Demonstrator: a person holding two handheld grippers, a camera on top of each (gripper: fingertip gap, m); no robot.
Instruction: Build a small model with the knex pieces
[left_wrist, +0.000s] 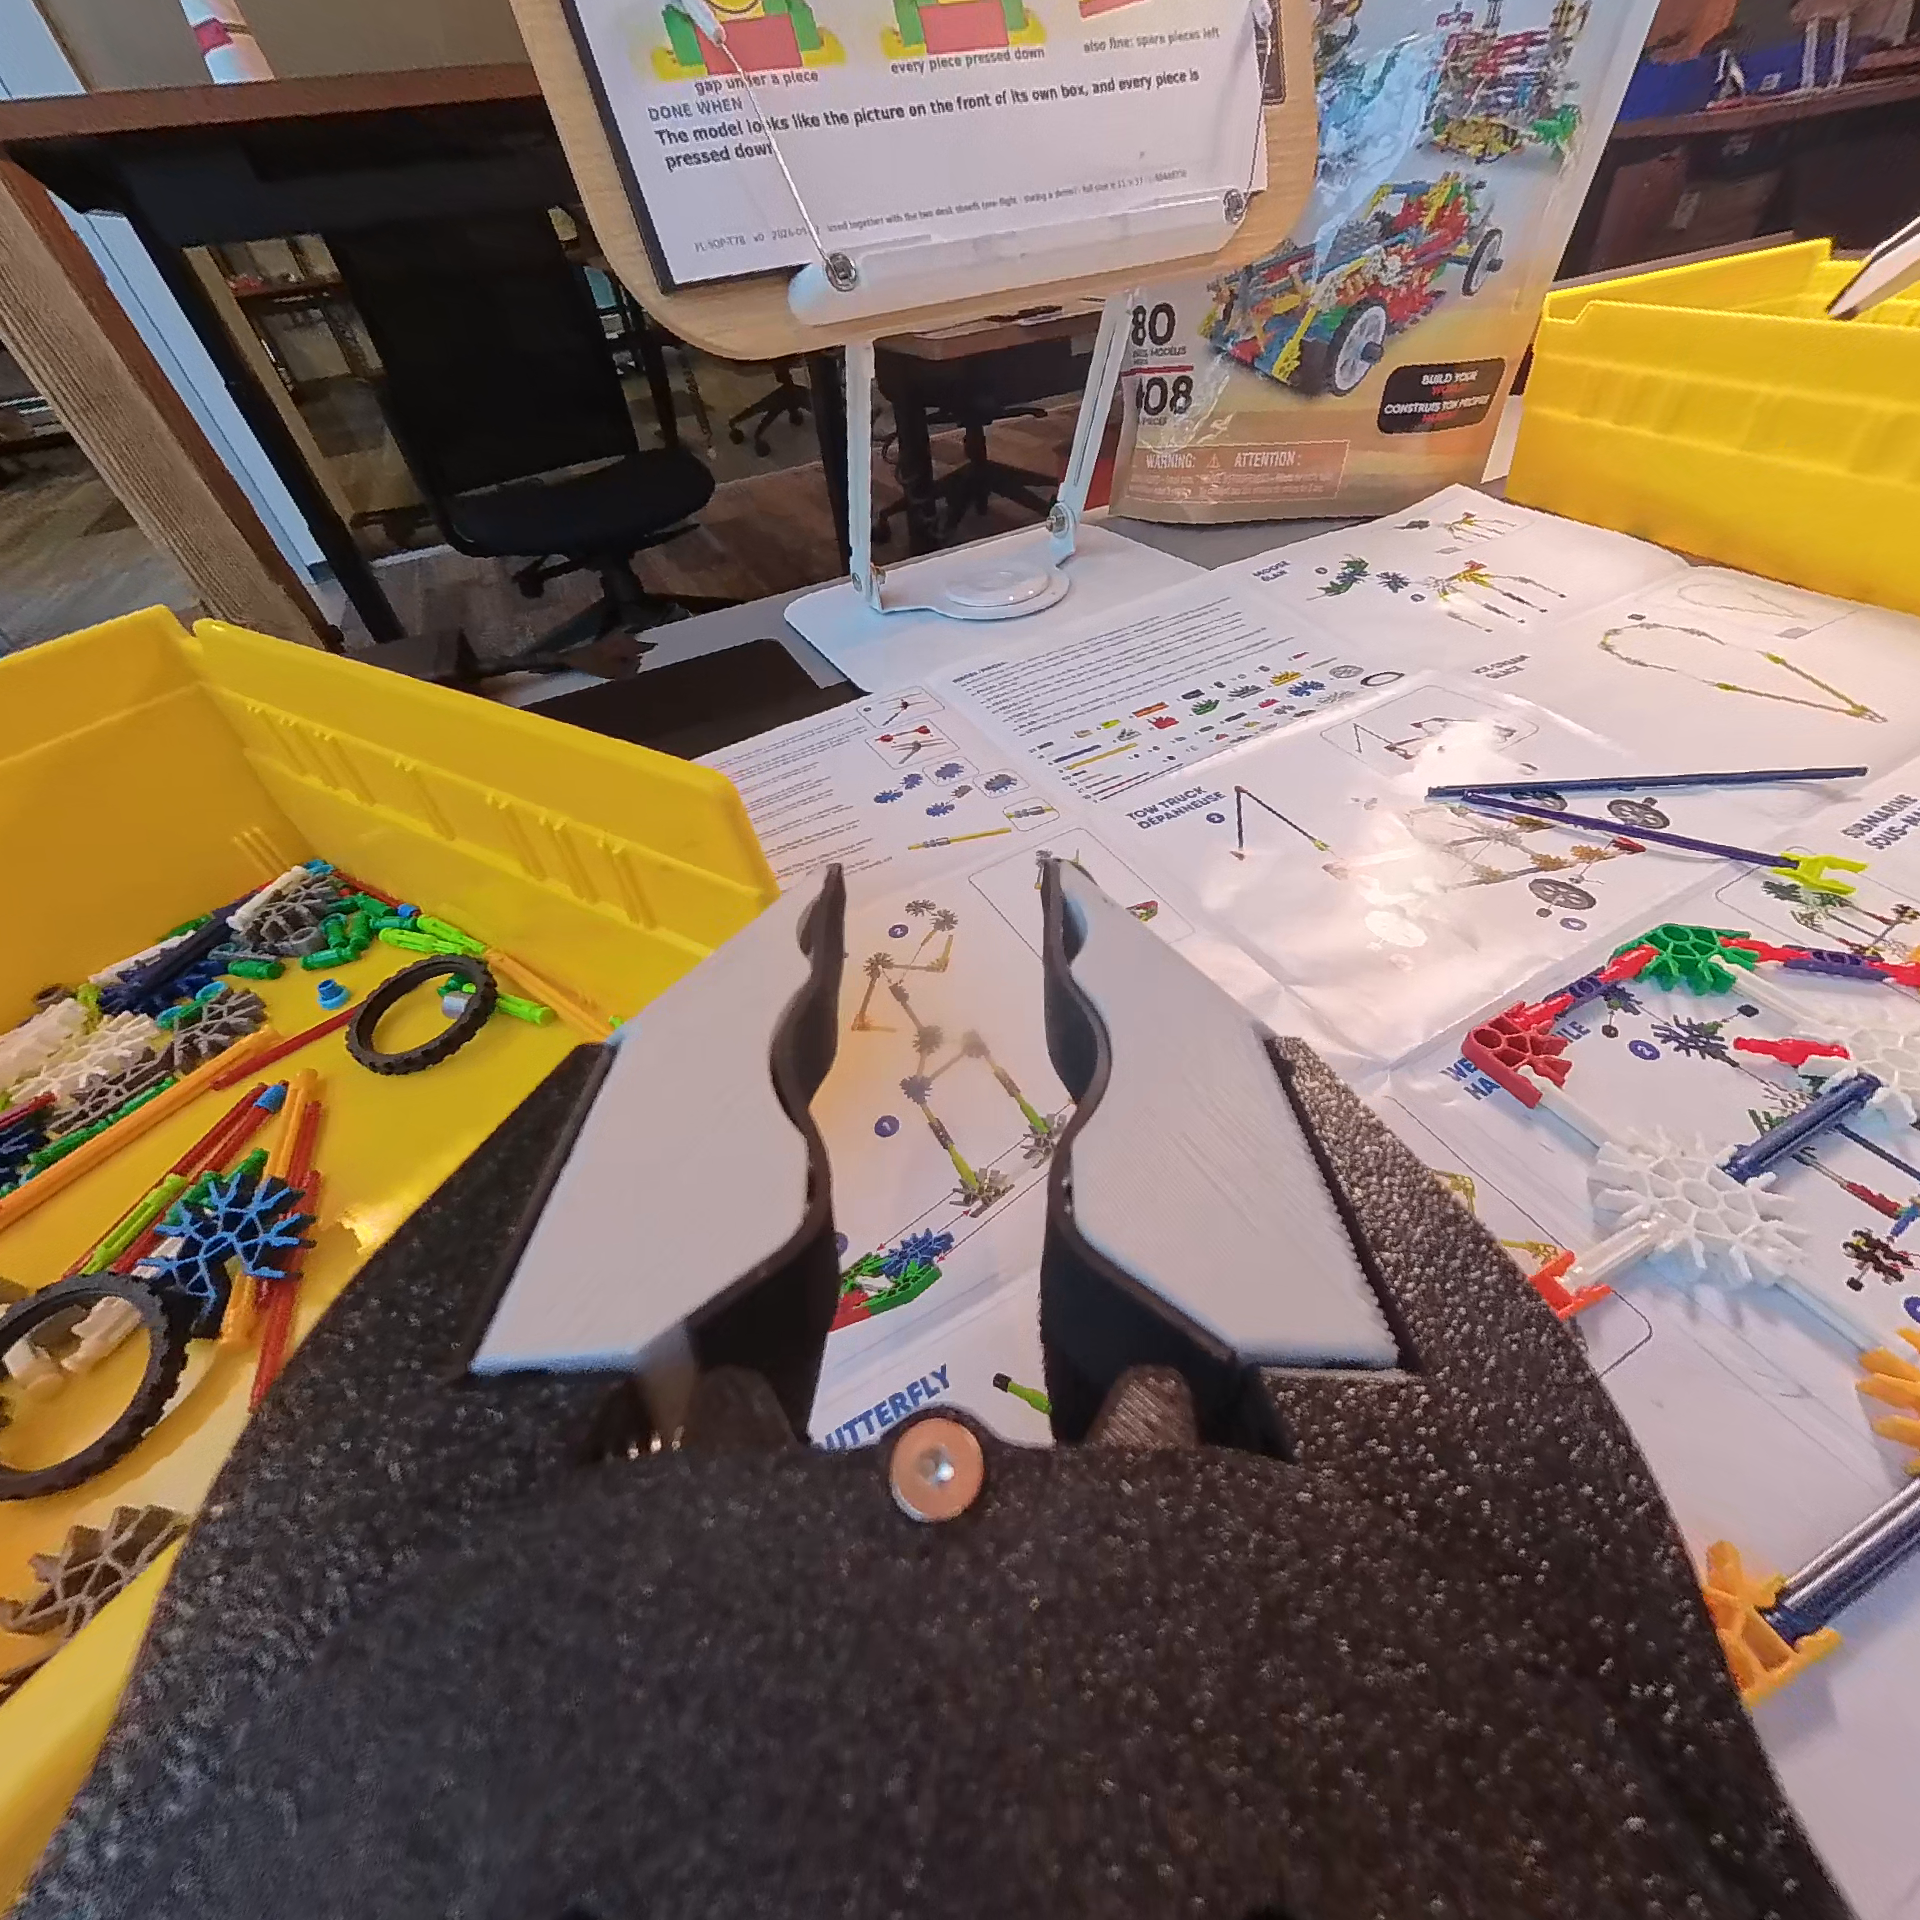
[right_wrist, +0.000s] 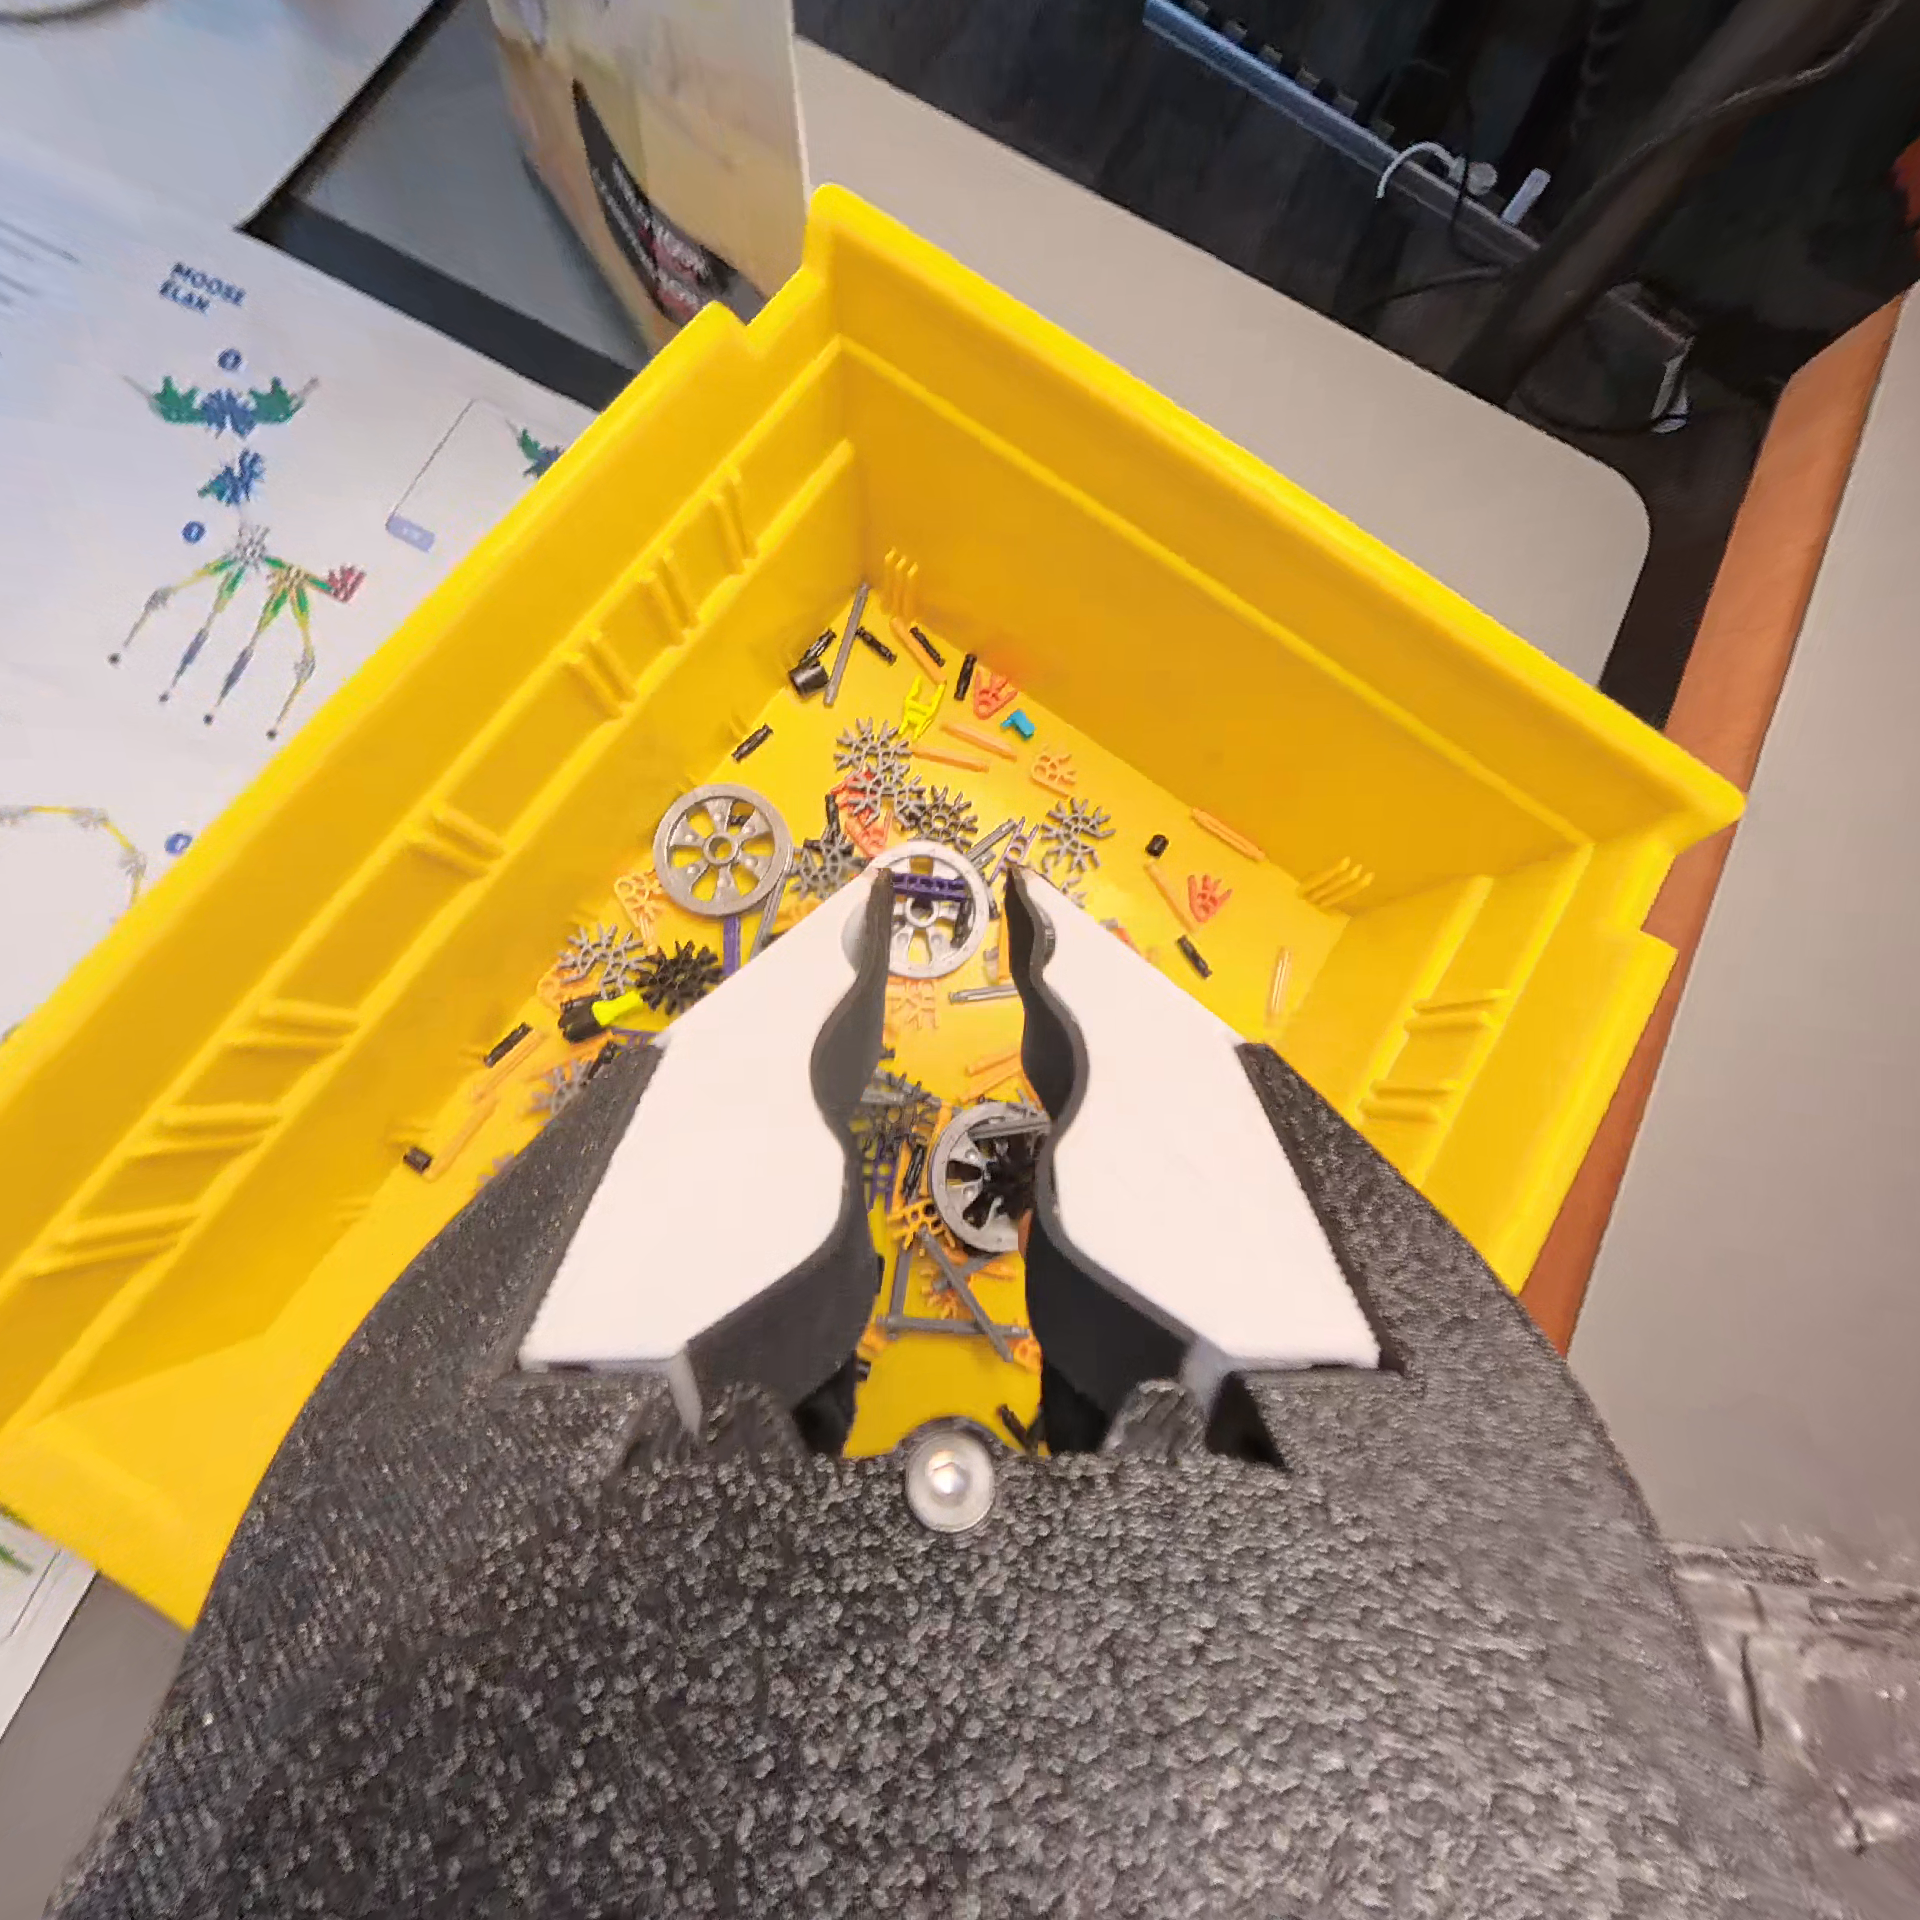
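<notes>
**Two empty grippers over a desk of construction-toy parts**

Pale desktop carries a large unfolded instruction sheet (left_wrist: 1195, 831) printed with small model diagrams, with a yellow bin at each side of it.

The right gripper (right_wrist: 945, 883) hangs above the open yellow bin (right_wrist: 1143, 582), pointing down into it. Its fingers stand apart with nothing between them. Framed in the gap near the tips is a grey spoked wheel (right_wrist: 928, 928); a second grey wheel (right_wrist: 717, 850) lies just to the left, and a third with a black hub (right_wrist: 982, 1179) shows farther back between the fingers. Around them lie grey snowflake connectors, orange clips and short black pieces.

The left gripper (left_wrist: 940, 873) hovers above the sheet, beside the other yellow bin (left_wrist: 468, 790). Its fingers are also spread and hold nothing. That bin contains coloured rods, a blue snowflake connector (left_wrist: 229, 1231) and a black tyre (left_wrist: 421, 1013), with another tyre near the edge of the view.

To the right of the left gripper, a partly built model (left_wrist: 1714, 1101) of white, green, red and orange connectors rests on the sheet. Beyond it lie two long dark-blue rods (left_wrist: 1642, 784). Farther back stand a white stand holding a wooden board (left_wrist: 904, 281) with a printed page, and the toy's box (left_wrist: 1382, 343).
</notes>
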